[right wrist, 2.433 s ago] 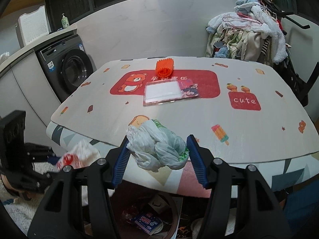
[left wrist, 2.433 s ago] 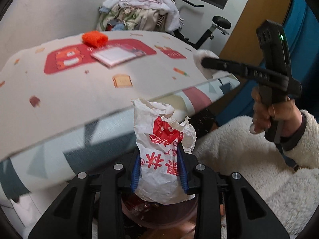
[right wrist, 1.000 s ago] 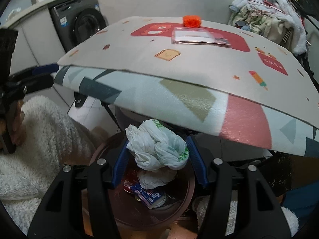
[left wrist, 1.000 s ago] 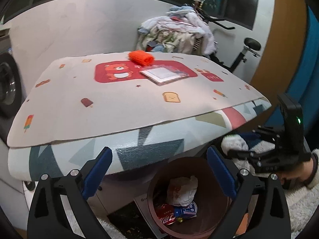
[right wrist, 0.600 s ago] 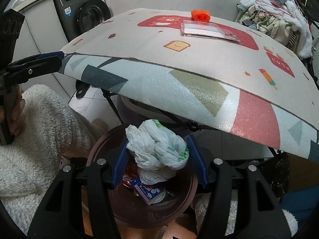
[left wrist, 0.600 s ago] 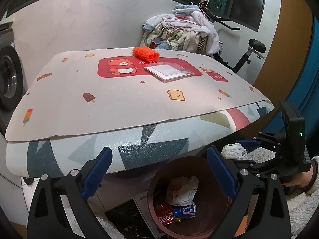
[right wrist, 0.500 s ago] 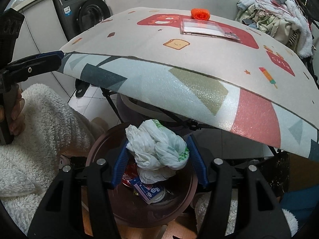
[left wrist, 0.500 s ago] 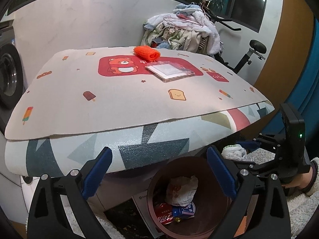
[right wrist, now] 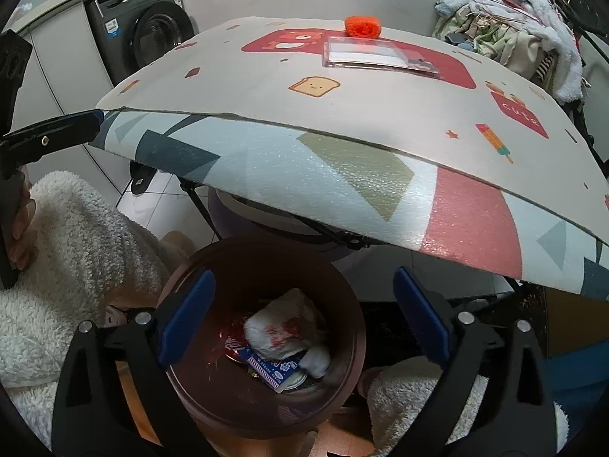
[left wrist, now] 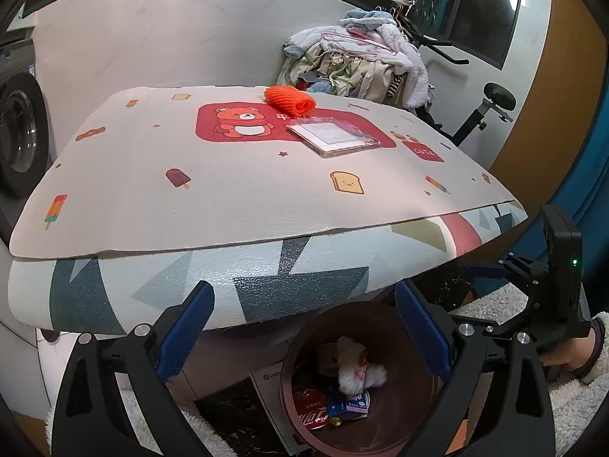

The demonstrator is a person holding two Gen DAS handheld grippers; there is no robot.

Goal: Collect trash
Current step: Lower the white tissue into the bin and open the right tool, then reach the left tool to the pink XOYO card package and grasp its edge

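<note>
A brown round trash bin [right wrist: 342, 282] stands on the floor under the table's front edge; it also shows in the left wrist view [left wrist: 304, 327]. Inside lie a white paper bag with red print [right wrist: 283, 333], a crumpled white plastic bag [right wrist: 316, 361], a red can [right wrist: 232, 342] and a blue-white packet [right wrist: 272, 371]. My right gripper [right wrist: 300, 321] is open and empty right above the bin. My left gripper [left wrist: 304, 327] is open and empty, a little back from the bin. The left gripper shows at the left of the right wrist view [right wrist: 49, 137].
The table [left wrist: 247, 190] has a cartoon-print mat, with an orange knitted roll [left wrist: 291, 99] and a clear flat case [left wrist: 337, 137] at its far side. A washing machine [right wrist: 144, 38] stands to the left, a clothes pile [left wrist: 361, 64] and exercise bike behind.
My right gripper has opened and the crumpled white plastic bag has dropped into the bin. The left gripper stays open and has shifted only slightly.
</note>
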